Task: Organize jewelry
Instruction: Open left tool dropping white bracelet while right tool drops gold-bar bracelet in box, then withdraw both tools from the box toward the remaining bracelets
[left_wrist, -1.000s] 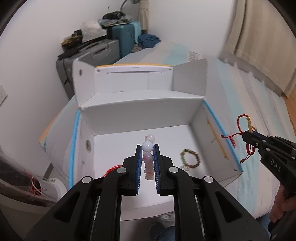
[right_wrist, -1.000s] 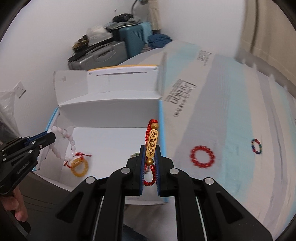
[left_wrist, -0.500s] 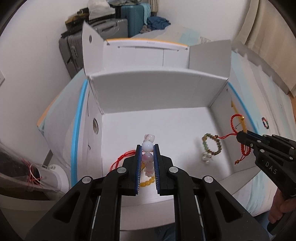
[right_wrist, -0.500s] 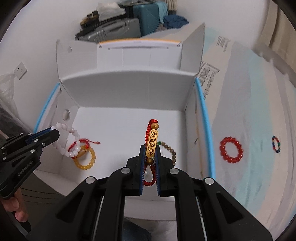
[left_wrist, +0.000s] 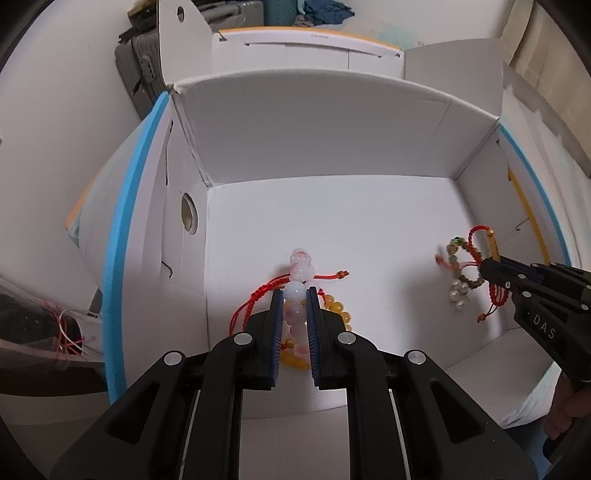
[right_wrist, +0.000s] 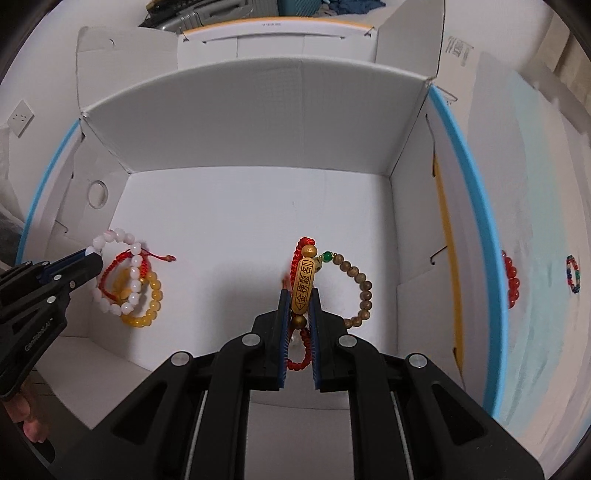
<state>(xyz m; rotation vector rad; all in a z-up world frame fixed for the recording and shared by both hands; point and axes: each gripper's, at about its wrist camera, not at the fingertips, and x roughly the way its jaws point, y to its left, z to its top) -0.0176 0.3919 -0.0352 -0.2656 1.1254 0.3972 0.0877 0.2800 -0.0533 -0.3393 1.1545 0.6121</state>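
Large open white cardboard box (right_wrist: 258, 155) with blue-edged side flaps, filling centre of both views; floor mostly bare.

Left hand-held gripper (left_wrist: 294, 295), lower centre of left wrist view: jaws narrow, clamped on pale pink-and-white round-bead bracelet (left_wrist: 299, 280). Same bracelet at left edge of right wrist view (right_wrist: 125, 273), hanging from gripper tip over box floor; contact with floor not determinable. Beneath it, already inside: amber-yellow bead bracelet (right_wrist: 149, 306) and thin red cord bracelet with small knot end (right_wrist: 155, 255), overlapping.

Right hand-held gripper (right_wrist: 299, 295), lower centre of right wrist view: jaws narrow, clamped on red braided cord bracelet with engraved gold bar charm (right_wrist: 304, 286). Held low inside box, right of centre. Just beside it on floor, already deposited: brown wooden-bead bracelet with single green bead (right_wrist: 360, 288); small whitish beads (left_wrist: 457, 295) hang at its end in left wrist view.

Still outside, on pale bedsheet (right_wrist: 546, 221) at right edge of right wrist view: red round-bead bracelet (right_wrist: 511, 282), partly hidden behind box flap, and small multicoloured bead bracelet (right_wrist: 573, 275), well apart from box.

Judgement: past halfway. Three pieces in, two in transit and near release, at least two left to fetch. No sorting by type evident; only gathering into box.
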